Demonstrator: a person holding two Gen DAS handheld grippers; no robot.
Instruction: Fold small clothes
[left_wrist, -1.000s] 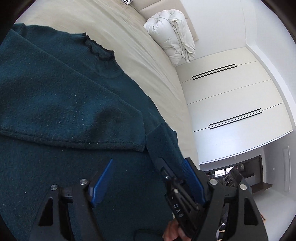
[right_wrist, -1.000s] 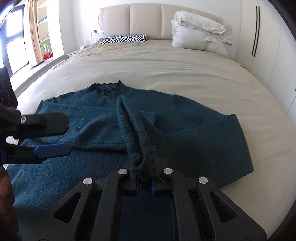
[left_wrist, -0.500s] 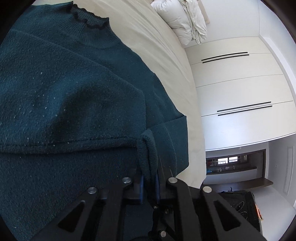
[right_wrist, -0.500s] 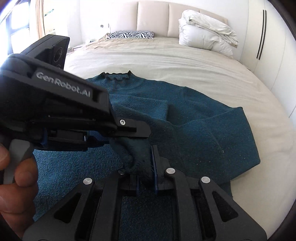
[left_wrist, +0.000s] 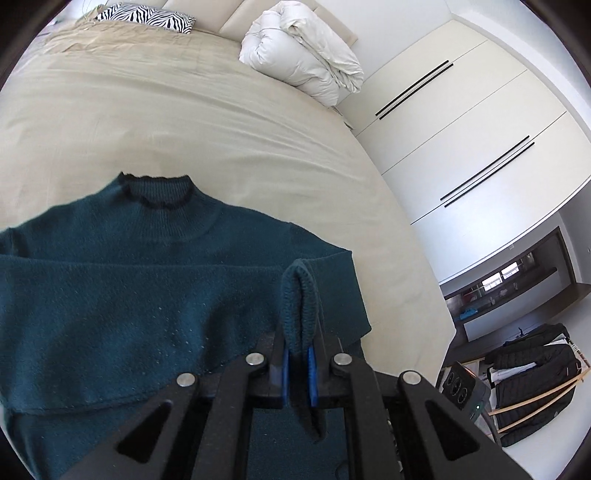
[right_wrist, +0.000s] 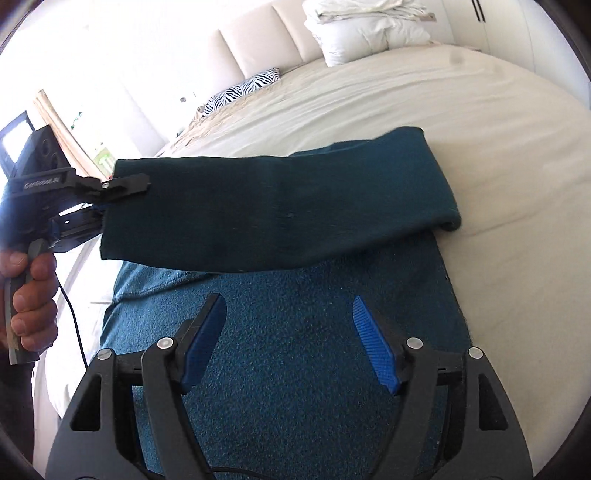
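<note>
A dark teal knit sweater (left_wrist: 140, 295) lies on the beige bed, collar (left_wrist: 159, 190) toward the headboard. My left gripper (left_wrist: 297, 363) is shut on the cuff of one sleeve (left_wrist: 297, 306). In the right wrist view that sleeve (right_wrist: 277, 206) is stretched out in the air above the sweater's body (right_wrist: 295, 350), held at its left end by the left gripper (right_wrist: 101, 206). My right gripper (right_wrist: 290, 343) is open and empty, just above the sweater's body.
The beige bed (left_wrist: 184, 110) extends around the sweater. A folded white duvet (left_wrist: 303, 70) and a zebra pillow (left_wrist: 147, 16) lie by the headboard. White wardrobes (left_wrist: 461, 129) stand on the right. The bed's edge (right_wrist: 517, 295) is to the right of the sweater.
My right gripper let go of the sleeve and opened. My left gripper closed on the sleeve cuff and lifted it, stretching the sleeve out over the sweater's body.
</note>
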